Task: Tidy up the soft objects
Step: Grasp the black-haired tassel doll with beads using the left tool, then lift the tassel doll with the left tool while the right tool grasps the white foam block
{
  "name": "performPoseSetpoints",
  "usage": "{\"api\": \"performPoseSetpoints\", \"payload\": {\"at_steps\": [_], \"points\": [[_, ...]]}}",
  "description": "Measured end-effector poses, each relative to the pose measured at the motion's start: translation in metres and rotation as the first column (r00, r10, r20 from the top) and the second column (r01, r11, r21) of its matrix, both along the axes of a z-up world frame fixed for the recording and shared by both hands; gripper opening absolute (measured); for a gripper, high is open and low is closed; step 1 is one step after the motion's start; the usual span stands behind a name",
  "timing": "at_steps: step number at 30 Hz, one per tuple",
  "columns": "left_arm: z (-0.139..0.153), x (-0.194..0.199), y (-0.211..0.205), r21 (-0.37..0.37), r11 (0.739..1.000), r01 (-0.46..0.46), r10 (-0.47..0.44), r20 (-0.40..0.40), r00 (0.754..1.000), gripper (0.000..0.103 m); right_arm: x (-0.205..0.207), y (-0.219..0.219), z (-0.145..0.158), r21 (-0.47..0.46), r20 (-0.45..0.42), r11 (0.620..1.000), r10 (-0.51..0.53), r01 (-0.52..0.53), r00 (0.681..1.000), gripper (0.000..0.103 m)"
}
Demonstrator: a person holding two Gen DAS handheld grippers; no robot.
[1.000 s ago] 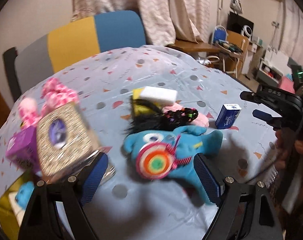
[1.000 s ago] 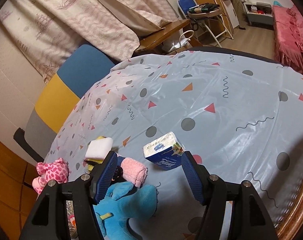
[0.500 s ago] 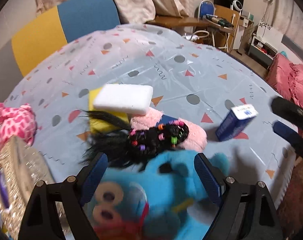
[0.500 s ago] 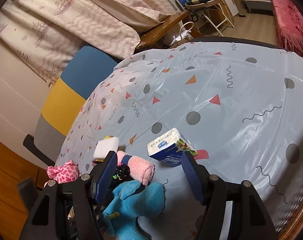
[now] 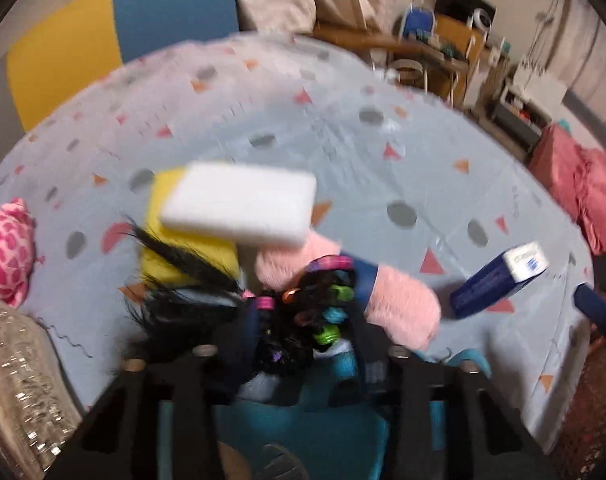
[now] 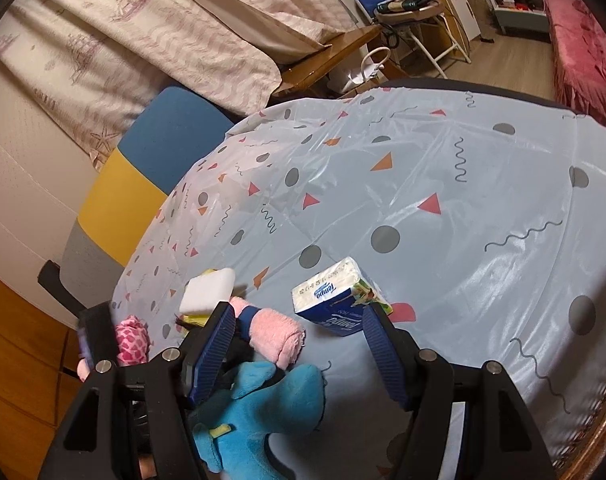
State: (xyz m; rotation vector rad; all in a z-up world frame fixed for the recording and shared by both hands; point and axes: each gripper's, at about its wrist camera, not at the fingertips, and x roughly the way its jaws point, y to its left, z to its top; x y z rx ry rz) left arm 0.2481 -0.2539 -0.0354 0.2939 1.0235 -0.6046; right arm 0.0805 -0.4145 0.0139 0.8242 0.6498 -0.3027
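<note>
While the round table [image 6: 443, 160] under its pale blue patterned plastic cloth takes up most of both views, the soft things sit bunched at its 8 o'clock edge in the right wrist view, probably heaped there as the pile to be sorted. Blue plush toy [image 6: 263, 404] is the largest, lying nearest, at 6 o'clock. Left gripper [image 5: 303, 340] is down over the black hair piece [image 5: 299, 316] studded with coloured curlers; its jaws stand narrow about that tuft, yet the frame is blurred and I cannot tell whether they grip it. Rolled pink towel [image 5: 399, 304] with a dark blue band touches the hair piece at its 3 o'clock. White sponge block [image 5: 239, 208] rests on a yellow sponge [image 5: 183, 248] at 11 o'clock. Pink spotted plush [image 5: 3, 252] lies well apart at 9 o'clock. Right gripper [image 6: 299, 344] hangs wide, holding nothing, likely waiting its turn. Tissue pack [image 6: 339, 300] stands tilted just beyond it; the label reads "tempo", smaller print illegible.
</note>
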Motion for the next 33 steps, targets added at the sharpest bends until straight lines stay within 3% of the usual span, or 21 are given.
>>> {"api": "performPoseSetpoints", "payload": {"at_steps": [8, 12, 15, 18, 20, 23, 25, 29, 32, 33], "points": [[0.061, -0.039, 0.049, -0.180, 0.983, -0.017, 0.041, 0.129, 0.991, 0.033, 0.001, 0.000, 0.001, -0.025, -0.016, 1.000, -0.003, 0.002, 1.000, 0.068], [0.090, -0.065, 0.080, -0.267, 0.964, -0.018, 0.054, 0.127, 0.990, 0.033, 0.003, 0.001, 0.001, -0.036, -0.028, 0.999, -0.007, 0.006, 1.000, 0.068], [0.107, -0.084, 0.106, -0.346, 0.938, -0.021, 0.054, 0.086, 0.995, 0.033, 0.003, 0.002, 0.001, -0.048, -0.038, 0.999, -0.011, 0.009, 0.999, 0.068], [0.118, -0.109, 0.140, -0.432, 0.901, -0.039, 0.040, -0.007, 0.999, 0.033, 0.004, 0.003, 0.001, -0.063, -0.049, 0.998, -0.012, 0.009, 0.999, 0.068], [0.122, -0.119, 0.160, -0.476, 0.877, -0.061, 0.034, -0.065, 0.997, 0.017, 0.004, 0.005, 0.001, -0.076, -0.059, 0.997, -0.014, 0.009, 0.998, 0.068], [0.127, -0.140, 0.193, -0.549, 0.830, -0.102, 0.023, -0.149, 0.989, 0.017, 0.005, 0.006, 0.001, -0.091, -0.069, 0.996, -0.015, 0.009, 0.998, 0.068], [0.128, -0.153, 0.215, -0.570, 0.812, -0.129, 0.032, -0.178, 0.984, 0.017, 0.005, 0.007, 0.002, -0.105, -0.078, 0.994, -0.018, 0.010, 0.997, 0.068], [0.113, -0.162, 0.238, -0.525, 0.827, -0.201, 0.106, -0.205, 0.973, 0.016, 0.007, 0.011, 0.003, -0.137, -0.098, 0.991, -0.020, 0.007, 0.995, 0.068], [0.095, -0.168, 0.239, -0.476, 0.851, -0.220, 0.135, -0.206, 0.969, 0.017, 0.008, 0.013, 0.003, -0.155, -0.110, 0.988, -0.025, 0.007, 0.994, 0.068], [0.085, -0.168, 0.234, -0.448, 0.864, -0.229, 0.131, -0.239, 0.962, 0.018, 0.008, 0.013, 0.003, -0.160, -0.114, 0.987, -0.024, 0.006, 0.993, 0.068]]}}
